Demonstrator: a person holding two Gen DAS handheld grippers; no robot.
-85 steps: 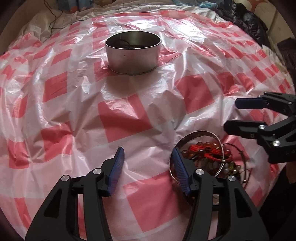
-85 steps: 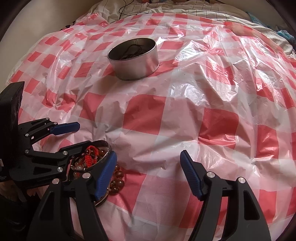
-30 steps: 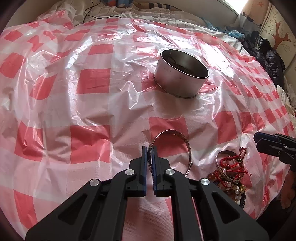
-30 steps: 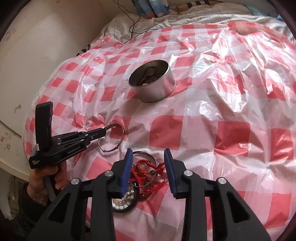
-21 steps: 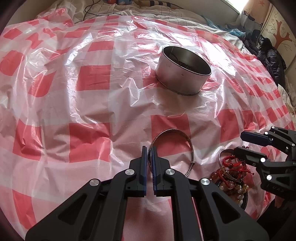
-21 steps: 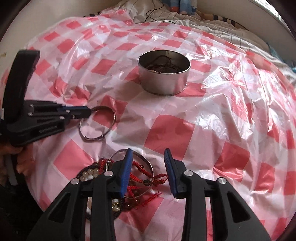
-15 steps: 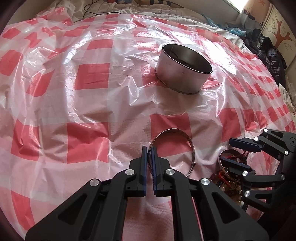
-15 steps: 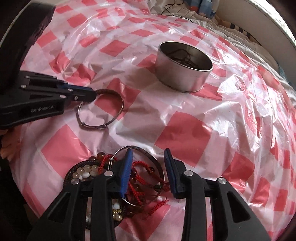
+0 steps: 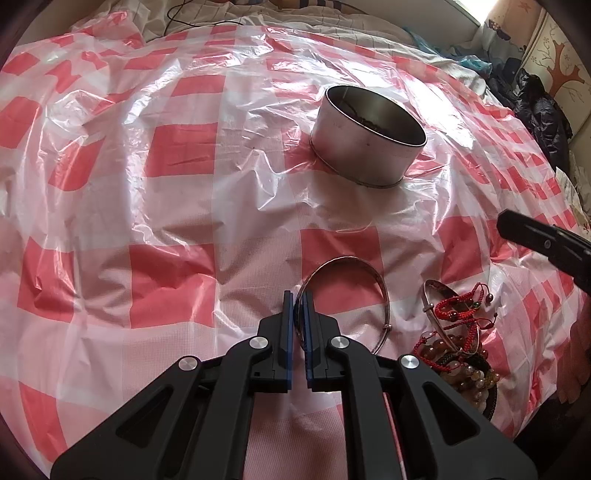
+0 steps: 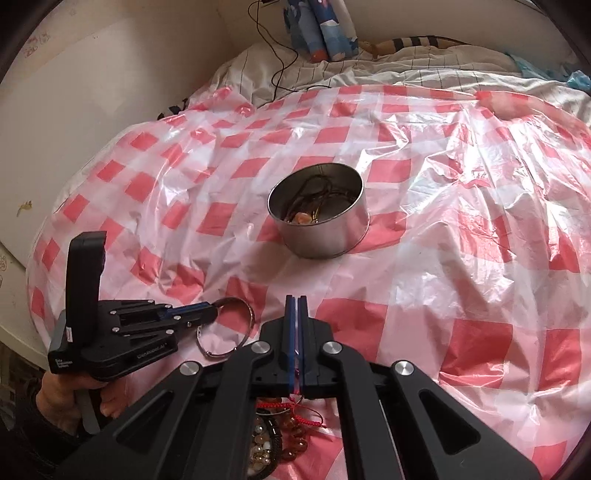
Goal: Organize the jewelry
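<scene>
My left gripper (image 9: pixel 298 299) is shut on the rim of a silver bangle (image 9: pixel 373 275) and holds it just over the red-checked plastic sheet; it also shows in the right wrist view (image 10: pixel 242 314), held by the left gripper (image 10: pixel 207 312). My right gripper (image 10: pixel 296 301) is shut; a red cord bracelet (image 10: pixel 295 404) hangs right under its pads, and I cannot tell whether they grip it. The jewelry pile (image 9: pixel 454 339) of red cords, beads and another bangle lies to the right. A round metal tin (image 9: pixel 369 136) stands beyond, with dark cords and a pendant inside (image 10: pixel 317 210).
The checked plastic sheet (image 9: pixel 177 147) covers a bed. Rumpled bedding, a black cable (image 10: pixel 280 70) and a blue printed item (image 10: pixel 321 26) lie at the far edge by the wall. Dark clothes (image 9: pixel 539 107) are piled at the right.
My right gripper closed over the red cords and rose well above the pile. My left gripper stays shut on the silver bangle, almost unmoved.
</scene>
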